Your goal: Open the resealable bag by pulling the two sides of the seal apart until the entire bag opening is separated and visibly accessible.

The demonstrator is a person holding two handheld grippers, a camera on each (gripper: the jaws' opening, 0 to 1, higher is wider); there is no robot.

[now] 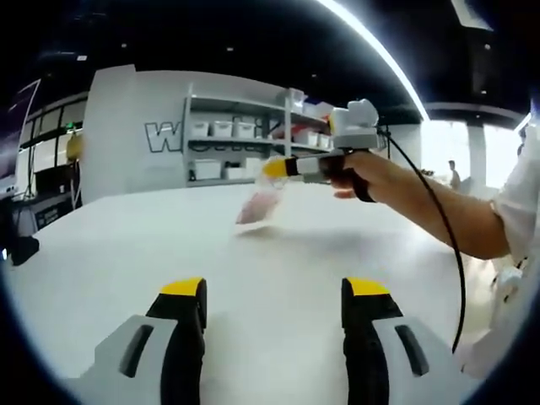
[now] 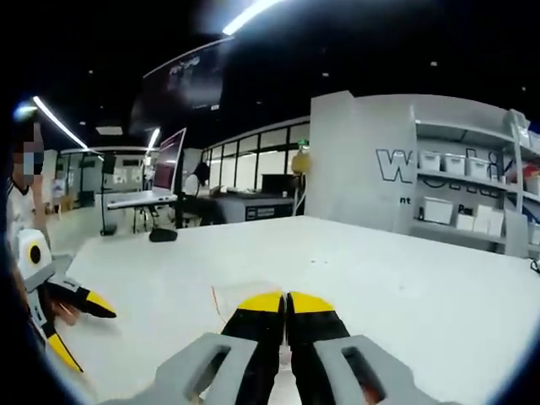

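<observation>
On the wide white table (image 1: 126, 253) the work is split between two hands. Near the bottom of the left gripper view, the left gripper (image 1: 274, 291) hangs low over the bare tabletop with its two yellow-tipped jaws spread well apart and nothing between them. Farther off and to the right in that view, the right gripper (image 1: 275, 168) comes in held by a person's hand (image 1: 359, 173), a black cable (image 1: 439, 219) trailing back along the forearm; its yellow tips are pressed together on the upper edge of the bag (image 1: 260, 205), a pale pinkish, see-through pouch that hangs from the tips with its lower end down at the table, though whether it touches is hard to tell. In the right gripper view the same gripper's (image 2: 286, 302) jaws stand closed, tips touching, and the clear bag (image 2: 240, 295) shows just behind and to the left of them, its thin reddish edge line visible against the table. At the left edge of that view the left gripper (image 2: 80, 333) appears with its jaws splayed. Beyond the table stands a grey wall with shelves (image 1: 245, 139) of white boxes.
</observation>
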